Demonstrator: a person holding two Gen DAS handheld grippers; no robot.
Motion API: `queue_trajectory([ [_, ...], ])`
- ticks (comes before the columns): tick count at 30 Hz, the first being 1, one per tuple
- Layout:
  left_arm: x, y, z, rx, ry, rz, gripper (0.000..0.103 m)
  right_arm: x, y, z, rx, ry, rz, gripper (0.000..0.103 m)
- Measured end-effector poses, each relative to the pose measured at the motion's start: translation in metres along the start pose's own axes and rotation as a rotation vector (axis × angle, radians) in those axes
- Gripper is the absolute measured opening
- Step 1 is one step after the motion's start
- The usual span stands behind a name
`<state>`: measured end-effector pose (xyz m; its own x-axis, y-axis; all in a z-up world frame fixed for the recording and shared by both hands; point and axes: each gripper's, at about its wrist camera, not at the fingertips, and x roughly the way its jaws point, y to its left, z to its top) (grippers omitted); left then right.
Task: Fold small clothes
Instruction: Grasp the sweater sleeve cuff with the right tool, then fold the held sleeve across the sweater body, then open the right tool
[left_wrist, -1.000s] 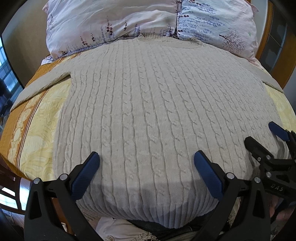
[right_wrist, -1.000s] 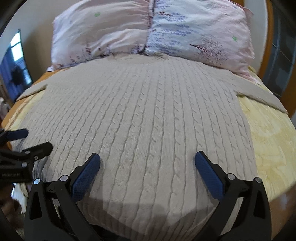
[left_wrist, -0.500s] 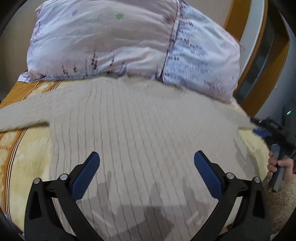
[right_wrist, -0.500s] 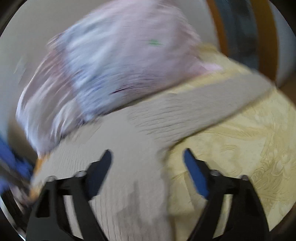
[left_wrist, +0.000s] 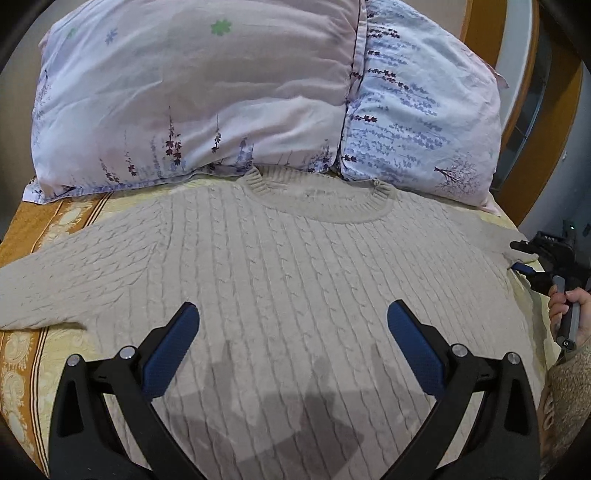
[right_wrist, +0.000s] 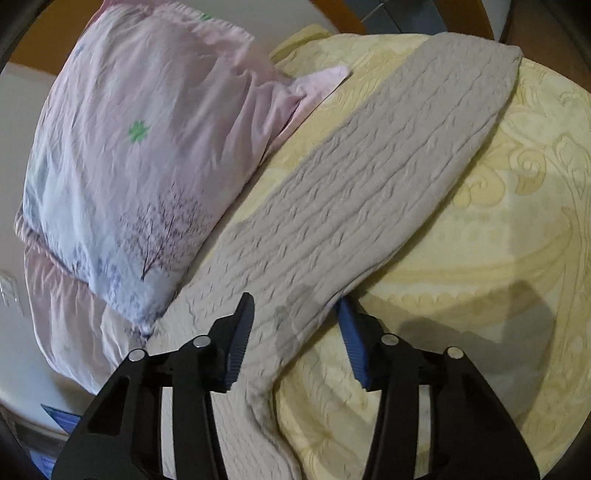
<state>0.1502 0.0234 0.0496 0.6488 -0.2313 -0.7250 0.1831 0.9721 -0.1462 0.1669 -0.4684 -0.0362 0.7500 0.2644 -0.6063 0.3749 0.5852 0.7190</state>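
Writing can't be read anywhere. Left gripper (left_wrist: 293, 343) hangs wide open above the sweater (left_wrist: 295, 280), holding nothing. Right gripper (right_wrist: 295, 328) is closing around the sweater sleeve (right_wrist: 388, 184), which lies between its blue pads on the yellow bedspread (right_wrist: 498, 258), beside pillows (left_wrist: 221, 92).

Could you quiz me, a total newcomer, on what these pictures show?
1. Which part of the sweater lies between the right tool's closing jaws?
2. True or false: the left tool grips the collar.
3. What lies just beyond the collar: A pillows, B a towel, C a book?

Key
1. The sleeve, near its shoulder end.
2. False; it hangs open over the sweater's body, holding nothing.
3. A.
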Motion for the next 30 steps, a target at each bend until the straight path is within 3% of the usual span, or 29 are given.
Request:
queue_trajectory([
  [6,0.008,-0.002,0.01,0.012,0.006,0.004,0.101,-0.015,-0.03,0.03,0.069,-0.13,-0.056,0.028],
  [10,0.016,-0.001,0.014,-0.003,0.014,0.002,0.101,-0.019,-0.039,0.037,0.075,-0.151,-0.067,0.017],
  [14,0.021,0.002,0.017,-0.037,0.021,-0.039,0.101,-0.023,-0.031,0.038,0.023,-0.173,-0.084,0.013],
  [20,0.023,0.012,0.021,-0.124,0.011,-0.121,0.101,-0.032,0.011,0.03,-0.106,-0.242,-0.07,0.011],
  [24,0.028,0.02,0.024,-0.192,0.022,-0.176,0.101,-0.037,0.06,0.014,-0.236,-0.254,0.01,0.011],
  [27,0.032,0.02,0.026,-0.217,0.03,-0.185,0.101,-0.031,0.101,-0.013,-0.346,-0.206,0.091,0.011],
  [30,0.036,0.016,0.026,-0.221,0.039,-0.196,0.101,-0.008,0.139,-0.053,-0.465,-0.093,0.159,0.011],
])
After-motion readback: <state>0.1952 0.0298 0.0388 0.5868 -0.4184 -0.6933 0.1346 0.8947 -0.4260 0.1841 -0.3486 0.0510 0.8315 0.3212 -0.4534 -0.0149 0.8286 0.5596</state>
